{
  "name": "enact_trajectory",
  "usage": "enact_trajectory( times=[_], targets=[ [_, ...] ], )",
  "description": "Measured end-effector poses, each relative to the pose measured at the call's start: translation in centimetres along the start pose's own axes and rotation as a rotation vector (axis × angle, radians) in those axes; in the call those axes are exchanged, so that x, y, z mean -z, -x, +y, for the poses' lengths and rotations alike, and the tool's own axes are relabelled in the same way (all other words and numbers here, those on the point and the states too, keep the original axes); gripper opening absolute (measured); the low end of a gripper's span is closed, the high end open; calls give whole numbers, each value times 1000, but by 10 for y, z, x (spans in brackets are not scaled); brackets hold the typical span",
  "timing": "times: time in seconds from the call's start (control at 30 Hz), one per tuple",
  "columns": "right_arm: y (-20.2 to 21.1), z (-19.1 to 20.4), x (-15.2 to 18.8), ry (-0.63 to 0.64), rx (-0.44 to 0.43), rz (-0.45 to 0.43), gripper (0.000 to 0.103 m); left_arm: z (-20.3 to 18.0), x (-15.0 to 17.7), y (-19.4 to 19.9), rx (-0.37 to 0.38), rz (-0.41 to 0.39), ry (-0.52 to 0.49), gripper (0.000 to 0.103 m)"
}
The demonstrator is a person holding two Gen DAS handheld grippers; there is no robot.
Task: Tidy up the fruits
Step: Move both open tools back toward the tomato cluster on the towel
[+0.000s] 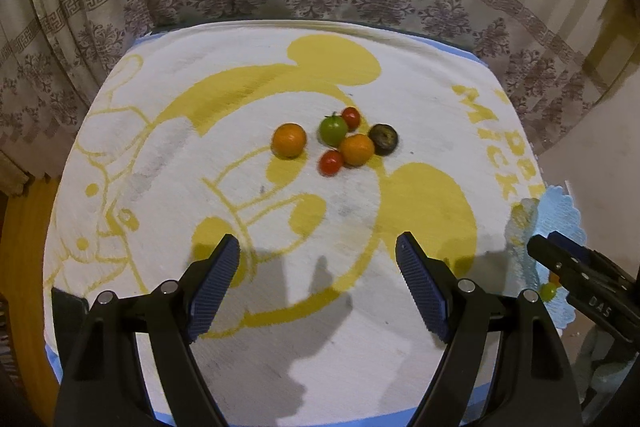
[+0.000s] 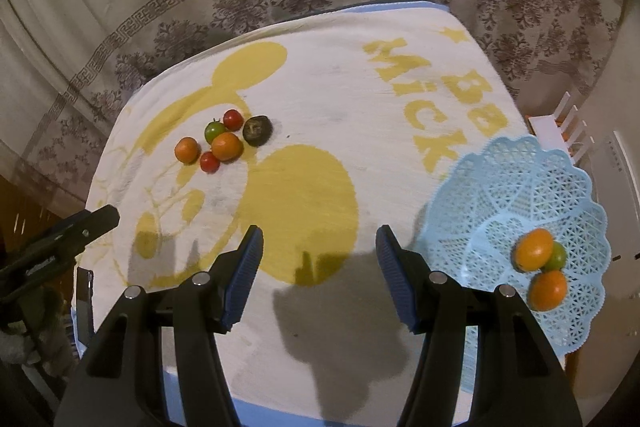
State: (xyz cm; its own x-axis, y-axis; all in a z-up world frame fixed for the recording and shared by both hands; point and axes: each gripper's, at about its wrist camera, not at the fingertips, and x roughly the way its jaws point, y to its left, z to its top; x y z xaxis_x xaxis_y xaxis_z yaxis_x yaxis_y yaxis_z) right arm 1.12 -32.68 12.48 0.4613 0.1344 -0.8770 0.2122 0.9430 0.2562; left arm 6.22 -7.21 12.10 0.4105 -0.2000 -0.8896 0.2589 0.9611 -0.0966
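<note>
While six fruits sit clustered mid-towel (image 1: 400,75), we have the lone orange (image 1: 288,140) just apart on the left of the pile, straight ahead of our left gripper (image 1: 318,285), whose fingers are spread wide and hold nothing. Our right gripper (image 2: 319,277) is likewise splayed and bare, with the blue lace basket (image 2: 500,183) just beside it, already carrying three fruits. The left looks better lined up for that orange.

Toweled table (image 2: 320,99) bears loose fruits (image 2: 224,143), lattice basket (image 2: 520,179)
</note>
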Motion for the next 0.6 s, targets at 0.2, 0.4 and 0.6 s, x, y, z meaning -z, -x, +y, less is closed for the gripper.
enact_trajectory(
  times=[0.2, 0.4, 0.6],
  targets=[
    [-16, 10, -11, 3, 13, 14, 60, 17, -18, -23, -21, 14, -6, 80],
    [-39, 20, -15, -7, 25, 47, 60, 30, -37, -54, -29, 41, -19, 80],
    [-57, 25, -17, -15, 42, 78, 60, 36, -58, -87, -27, 56, -45, 80]
  ],
)
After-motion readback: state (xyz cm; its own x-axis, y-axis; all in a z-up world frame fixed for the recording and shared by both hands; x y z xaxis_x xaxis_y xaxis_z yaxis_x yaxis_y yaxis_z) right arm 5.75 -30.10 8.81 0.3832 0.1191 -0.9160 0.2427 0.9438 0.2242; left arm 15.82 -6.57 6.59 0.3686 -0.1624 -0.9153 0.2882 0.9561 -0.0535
